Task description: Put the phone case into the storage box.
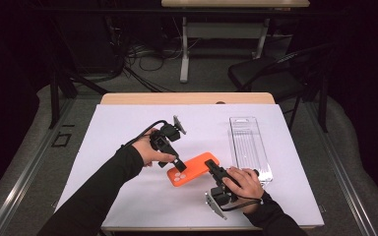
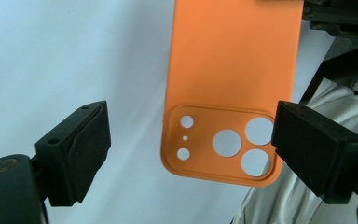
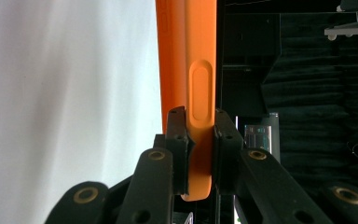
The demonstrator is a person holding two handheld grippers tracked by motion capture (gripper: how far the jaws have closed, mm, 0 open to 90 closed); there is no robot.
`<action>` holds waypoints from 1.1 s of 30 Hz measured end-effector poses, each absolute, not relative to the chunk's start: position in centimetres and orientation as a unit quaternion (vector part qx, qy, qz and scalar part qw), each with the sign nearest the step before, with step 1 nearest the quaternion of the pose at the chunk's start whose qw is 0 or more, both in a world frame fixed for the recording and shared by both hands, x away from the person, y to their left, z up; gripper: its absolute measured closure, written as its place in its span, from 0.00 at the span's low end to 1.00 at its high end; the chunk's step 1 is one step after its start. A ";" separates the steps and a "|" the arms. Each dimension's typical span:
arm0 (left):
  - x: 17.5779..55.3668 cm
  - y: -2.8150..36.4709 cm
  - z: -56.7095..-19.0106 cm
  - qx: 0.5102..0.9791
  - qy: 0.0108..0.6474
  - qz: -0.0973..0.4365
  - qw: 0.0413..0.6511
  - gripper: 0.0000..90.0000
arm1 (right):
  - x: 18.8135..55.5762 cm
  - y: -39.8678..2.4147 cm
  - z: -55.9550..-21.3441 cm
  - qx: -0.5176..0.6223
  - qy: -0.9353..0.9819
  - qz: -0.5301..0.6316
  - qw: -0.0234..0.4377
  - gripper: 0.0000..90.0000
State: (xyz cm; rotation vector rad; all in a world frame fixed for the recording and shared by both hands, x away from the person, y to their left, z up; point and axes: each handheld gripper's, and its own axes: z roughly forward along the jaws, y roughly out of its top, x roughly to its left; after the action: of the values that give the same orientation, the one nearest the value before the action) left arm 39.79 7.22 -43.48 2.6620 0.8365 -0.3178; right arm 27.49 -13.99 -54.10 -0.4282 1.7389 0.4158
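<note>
The right claw (image 3: pixel 200 140) pinches the orange phone case (image 1: pixel 193 169) by its edge, steadying it so the left claw (image 2: pixel 191 149), wide open, can straddle its camera end.

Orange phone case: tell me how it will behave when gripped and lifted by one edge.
The orange phone case looks like an empty thin shell with open camera cutouts, so probably light. The right gripper pinches one side wall, so it may flex or sag at the far end. Its matte, rubbery-looking surface likely resists slipping. The left gripper stands open around the cutout end, not touching.
</note>
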 end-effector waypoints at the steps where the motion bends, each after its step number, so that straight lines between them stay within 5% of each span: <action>1: 39.8 7.4 -43.4 0.933 0.296 -0.111 0.169 0.15 | 27.5 -14.0 -54.1 -0.183 0.752 0.181 0.606 0.89; 18: 39.9 10.6 -43.0 0.923 0.317 -0.091 0.199 0.17 | 27.5 -14.1 -53.5 -0.166 0.767 0.211 0.583 0.89; 33: 39.7 12.4 -43.1 0.916 0.328 -0.076 0.220 0.18 | 27.2 -14.6 -52.6 -0.086 0.802 0.304 0.507 0.89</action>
State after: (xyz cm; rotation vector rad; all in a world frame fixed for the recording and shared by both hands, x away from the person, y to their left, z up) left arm 39.68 12.39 -43.15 2.5325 0.9059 -0.2104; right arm 27.17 -14.56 -52.62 -0.2081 1.9334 0.7340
